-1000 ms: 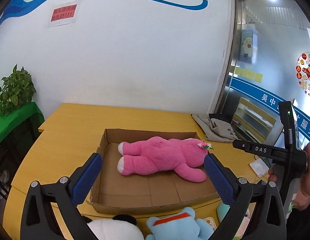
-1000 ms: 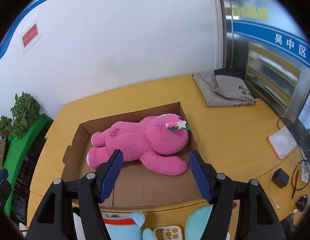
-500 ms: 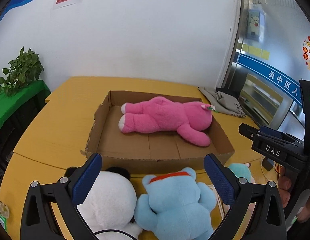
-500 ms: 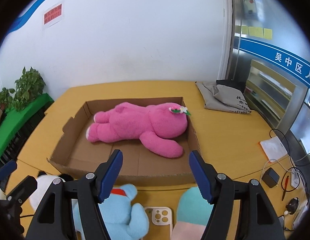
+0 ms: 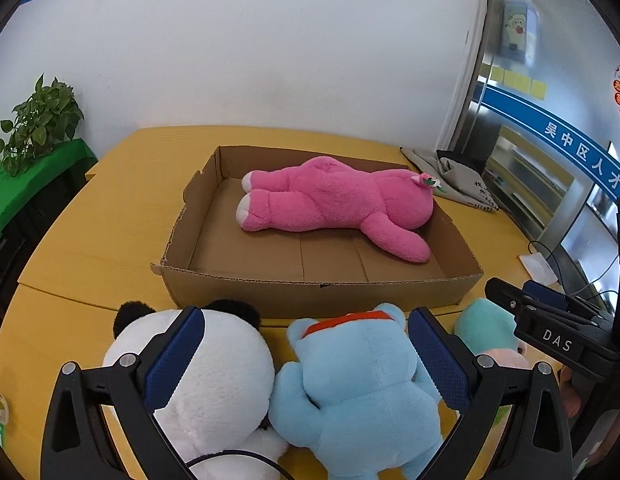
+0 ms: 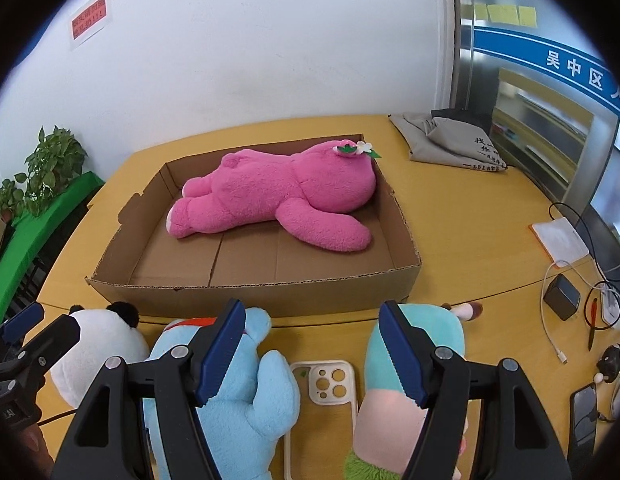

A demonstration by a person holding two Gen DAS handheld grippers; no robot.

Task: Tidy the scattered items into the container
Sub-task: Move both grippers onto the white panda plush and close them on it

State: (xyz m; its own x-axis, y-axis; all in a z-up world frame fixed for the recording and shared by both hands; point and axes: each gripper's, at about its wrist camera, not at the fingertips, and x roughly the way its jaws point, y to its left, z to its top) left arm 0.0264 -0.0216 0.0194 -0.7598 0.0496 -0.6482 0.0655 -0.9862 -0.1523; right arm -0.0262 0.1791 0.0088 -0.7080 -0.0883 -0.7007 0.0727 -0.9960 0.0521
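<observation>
Cardboard box [image 5: 318,294]: far centre of the table, holding the pink plush [image 5: 334,200]. Near its front wall lie the panda plush [image 5: 213,380], blue plush [image 5: 358,384] and teal plush [image 6: 414,360]. All likely light, soft, compressible; best pinched across the torso. Left gripper [image 5: 305,364] and right gripper [image 6: 312,350]: fingers wide, empty.

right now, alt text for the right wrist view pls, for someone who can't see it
The open right gripper hangs over a yellow table, above a phone case lying between a blue plush and a teal plush. Beyond them, a cardboard box holds a pink plush; a panda plush sits at left.
</observation>
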